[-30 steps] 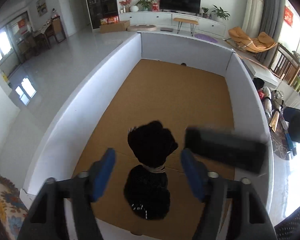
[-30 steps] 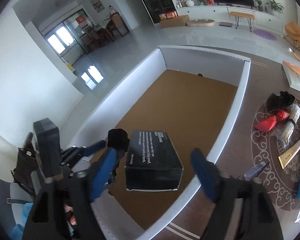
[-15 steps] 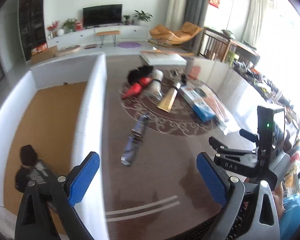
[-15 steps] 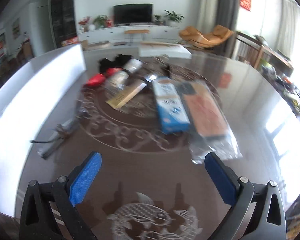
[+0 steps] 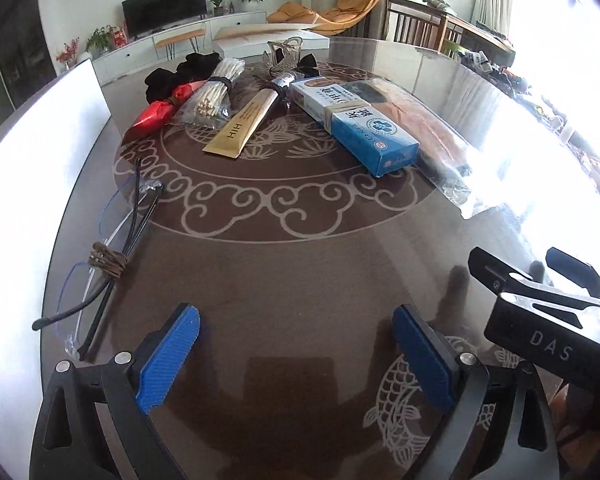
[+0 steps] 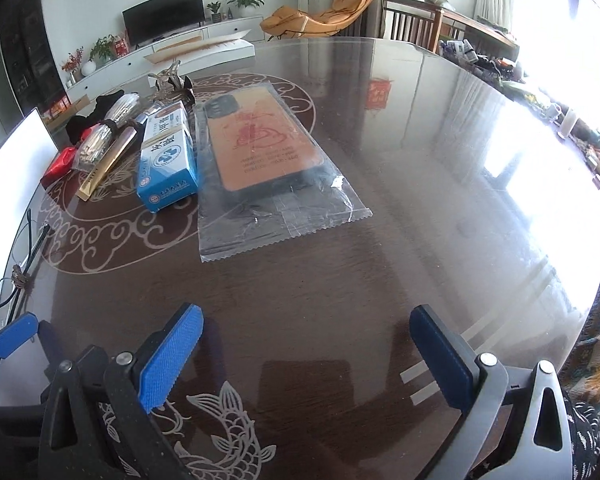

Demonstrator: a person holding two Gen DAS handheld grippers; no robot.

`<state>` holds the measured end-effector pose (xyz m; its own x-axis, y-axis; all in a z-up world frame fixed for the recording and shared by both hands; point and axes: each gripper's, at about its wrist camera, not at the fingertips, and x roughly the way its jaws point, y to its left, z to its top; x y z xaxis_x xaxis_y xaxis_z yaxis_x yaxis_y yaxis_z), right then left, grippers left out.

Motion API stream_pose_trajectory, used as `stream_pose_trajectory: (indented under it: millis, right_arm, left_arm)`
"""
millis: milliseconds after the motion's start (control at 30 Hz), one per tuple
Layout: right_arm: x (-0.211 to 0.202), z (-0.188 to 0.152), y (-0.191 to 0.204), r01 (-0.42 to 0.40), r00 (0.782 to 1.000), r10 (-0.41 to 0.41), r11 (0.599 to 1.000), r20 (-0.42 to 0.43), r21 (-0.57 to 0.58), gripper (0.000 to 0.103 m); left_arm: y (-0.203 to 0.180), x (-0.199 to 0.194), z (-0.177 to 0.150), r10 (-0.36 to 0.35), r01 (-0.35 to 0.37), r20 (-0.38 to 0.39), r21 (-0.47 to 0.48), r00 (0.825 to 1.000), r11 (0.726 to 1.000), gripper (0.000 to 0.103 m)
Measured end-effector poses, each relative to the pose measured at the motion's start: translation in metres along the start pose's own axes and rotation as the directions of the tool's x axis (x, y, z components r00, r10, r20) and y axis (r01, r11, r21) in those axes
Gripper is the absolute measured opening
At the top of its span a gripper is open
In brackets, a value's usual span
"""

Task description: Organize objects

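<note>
Both grippers hover over a dark round glass table (image 5: 300, 264), with the objects lying beyond them. My left gripper (image 5: 296, 320) is open with nothing between its blue pads. My right gripper (image 6: 306, 316) is open and empty too. Ahead of the right one lies an orange phone case in a clear bag (image 6: 260, 140). Beside the bag are a blue box (image 6: 168, 160), a gold sachet (image 5: 244, 128), a bagged chopstick bundle (image 5: 216, 96), a red packet (image 5: 156, 114) and black cloth (image 5: 180, 74). A tied bundle of glasses and cords (image 5: 108, 260) lies left of the left gripper.
The white wall of a large box (image 5: 32, 184) runs along the table's left side. The right tool's black body (image 5: 540, 320) shows at the right of the left wrist view. Strong glare covers the table's far right. Chairs and a TV cabinet stand beyond.
Both grippers swung away from the white box, where a black bundle and a black carton sat between their fingers, to the table. Both jaws now stand wider and empty.
</note>
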<state>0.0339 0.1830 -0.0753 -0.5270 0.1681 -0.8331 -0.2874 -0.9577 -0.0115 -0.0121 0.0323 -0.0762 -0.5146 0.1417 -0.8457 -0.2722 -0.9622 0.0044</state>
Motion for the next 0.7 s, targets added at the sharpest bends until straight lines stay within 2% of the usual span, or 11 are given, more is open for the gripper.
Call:
stream_pose_trajectory:
  millis: [233, 700]
  right_arm:
    - [0.003, 0.003, -0.010, 0.026, 1.000, -0.026, 0.998, -0.001, 0.057, 0.103]
    - [0.003, 0.004, -0.010, 0.043, 0.999, -0.044, 0.997, 0.006, 0.065, 0.103]
  left_arm:
    - [-0.002, 0.011, 0.013, -0.030, 0.028, 0.035, 0.051, 0.999, 0.998, 0.103]
    - [-0.003, 0.011, 0.011, -0.031, 0.029, 0.054, 0.048, 0.998, 0.998, 0.103]
